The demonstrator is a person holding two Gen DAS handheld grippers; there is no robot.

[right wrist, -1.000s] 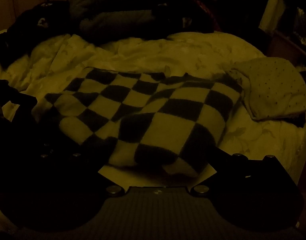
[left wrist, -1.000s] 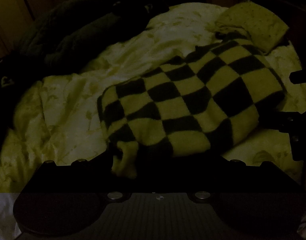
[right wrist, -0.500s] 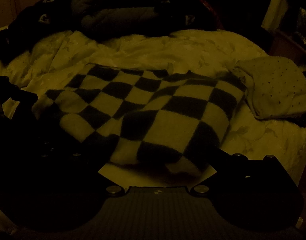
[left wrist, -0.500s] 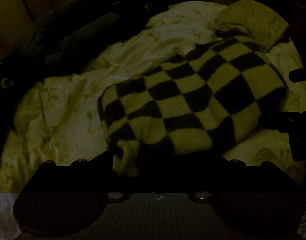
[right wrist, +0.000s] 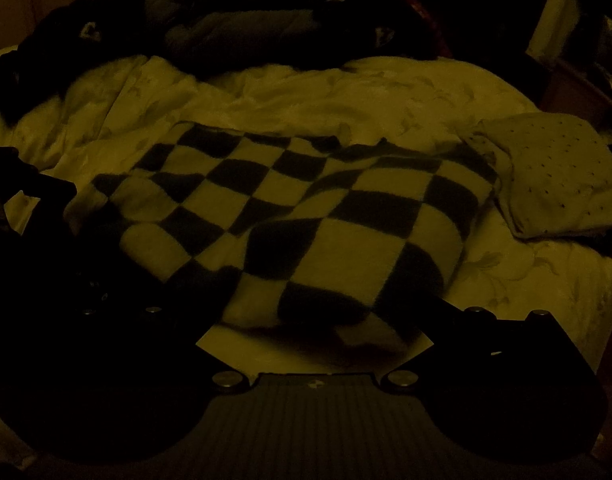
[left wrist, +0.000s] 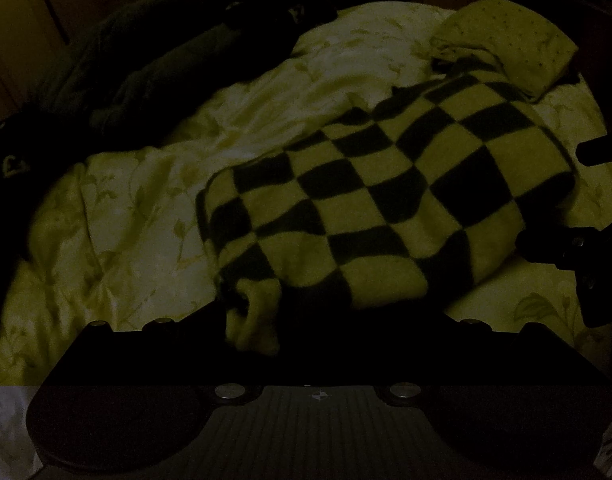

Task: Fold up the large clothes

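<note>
A black-and-white checkered garment (left wrist: 385, 208) lies folded on a pale floral bed cover (left wrist: 138, 216); it also shows in the right wrist view (right wrist: 306, 224). My left gripper (left wrist: 317, 320) is at the garment's near edge, which hangs over its dark jaws; the scene is too dark to tell whether they hold it. My right gripper (right wrist: 313, 320) stands wide open at the garment's other near edge, with cloth between its fingers. The right gripper also shows at the right edge of the left wrist view (left wrist: 585, 248).
A folded pale dotted cloth (left wrist: 509, 40) lies beside the garment's far end, also in the right wrist view (right wrist: 553, 180). Dark clothes (right wrist: 246, 28) are piled at the back of the bed. Dark furniture stands beyond the bed.
Both grippers have drawn back slightly from the garment's near edge. The garment itself stays in place.
</note>
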